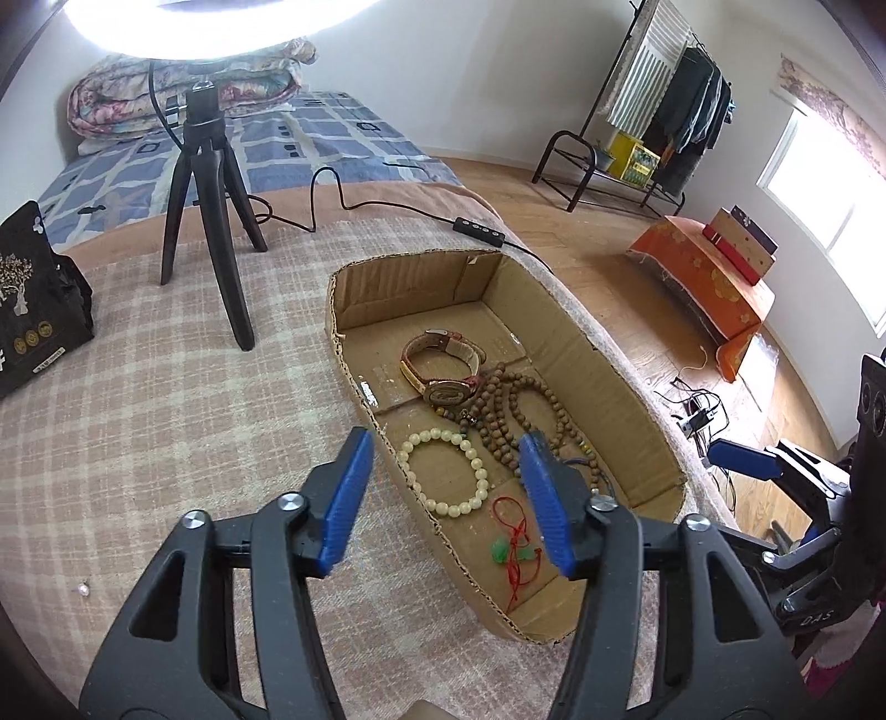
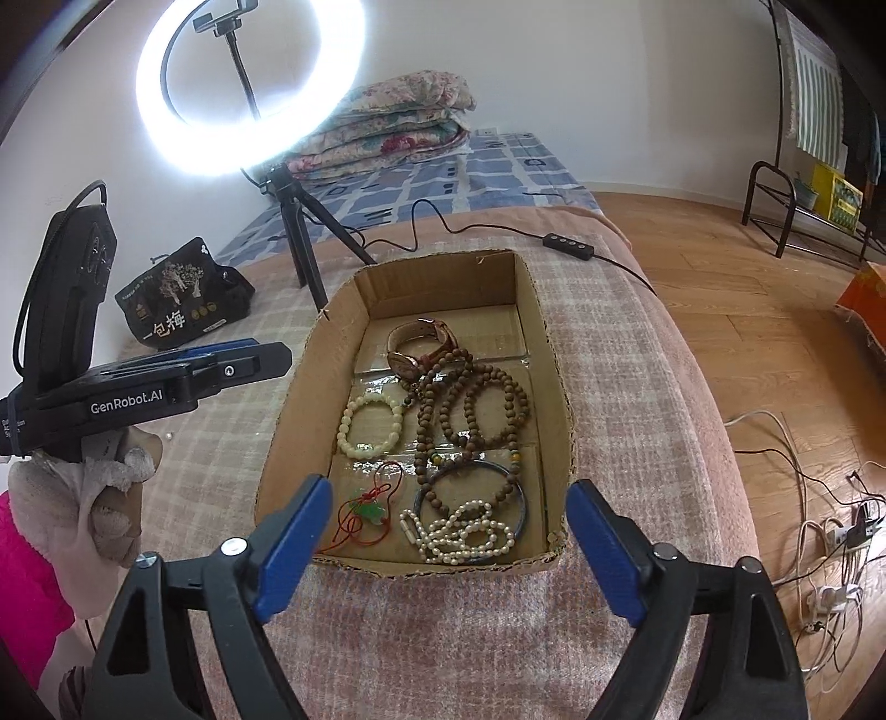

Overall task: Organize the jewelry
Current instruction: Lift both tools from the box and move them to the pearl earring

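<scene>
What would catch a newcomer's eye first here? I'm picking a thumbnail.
The glowing ring light at the far end of the checked blanket. Then the cardboard tray mid-frame, holding a watch, brown beads and pearls. Both blue-padded grippers hang open over it.

The ring light [image 1: 210,22] is cut by the top edge of the left wrist view. There the left gripper's right finger [image 1: 545,498] covers part of the brown bead strand [image 1: 498,410]. A tiny pale speck [image 1: 83,588] on the blanket [image 1: 166,387] stays unidentifiable (too small).
</scene>
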`<state>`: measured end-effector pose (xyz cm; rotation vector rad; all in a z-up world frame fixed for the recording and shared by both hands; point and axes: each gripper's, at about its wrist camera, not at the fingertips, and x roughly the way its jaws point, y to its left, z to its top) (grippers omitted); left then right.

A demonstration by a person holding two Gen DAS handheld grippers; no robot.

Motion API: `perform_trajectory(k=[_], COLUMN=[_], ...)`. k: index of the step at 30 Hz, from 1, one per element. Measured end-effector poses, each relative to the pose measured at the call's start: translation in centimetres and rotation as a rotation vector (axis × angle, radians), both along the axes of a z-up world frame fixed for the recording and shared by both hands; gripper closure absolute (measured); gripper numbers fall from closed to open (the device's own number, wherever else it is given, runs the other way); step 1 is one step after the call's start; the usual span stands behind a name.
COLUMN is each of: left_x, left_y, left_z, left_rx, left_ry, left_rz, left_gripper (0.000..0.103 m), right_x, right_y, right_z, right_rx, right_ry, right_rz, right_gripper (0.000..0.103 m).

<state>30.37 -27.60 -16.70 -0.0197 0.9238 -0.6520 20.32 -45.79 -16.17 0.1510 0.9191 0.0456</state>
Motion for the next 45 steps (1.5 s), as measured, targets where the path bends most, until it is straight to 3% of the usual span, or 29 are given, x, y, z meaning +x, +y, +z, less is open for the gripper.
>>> perform_trajectory(k=[8, 10, 17, 29, 36, 45], left_x=[-0.9, -1.1, -2.4, -4.6, -6.0, -7.8], left_y=[1.0, 1.3, 2.9, 6.3, 11.9, 20.2], left_z=[1.0, 1.4, 3.0, 5.6, 6.0, 4.1], left_rx=[0.005, 0.01, -0.005, 0.037, 0.025, 0.075], left_ry=[-0.039, -0.054, -0.096, -0.136, -0.142, -0.121], left_rz=[0.008, 0.008, 0.012, 0.031, 0.103, 0.183], left_gripper=[0.039, 0.039, 0.039, 0.038, 0.038, 0.038], right_x=[-0.2, -0.3, -0.8, -2.0, -3.0, -3.3], right_y=[0.8, 1.0, 2.0, 4.2, 7.0, 10.1], right_z=[0.3, 0.4, 1.4, 3.4, 4.2, 3.8], right_rx=[-0.036, -0.047, -0.078, -0.131, -0.183, -0.082], right_ry=[0.011, 0.011, -0.005, -0.036, -0.059, -0.07], right_rz=[-0.016, -0.025, -0.036, -0.044, 0.029, 0.137], right_gripper=[0.008, 0.0, 0.0, 0.0, 0.0, 0.0])
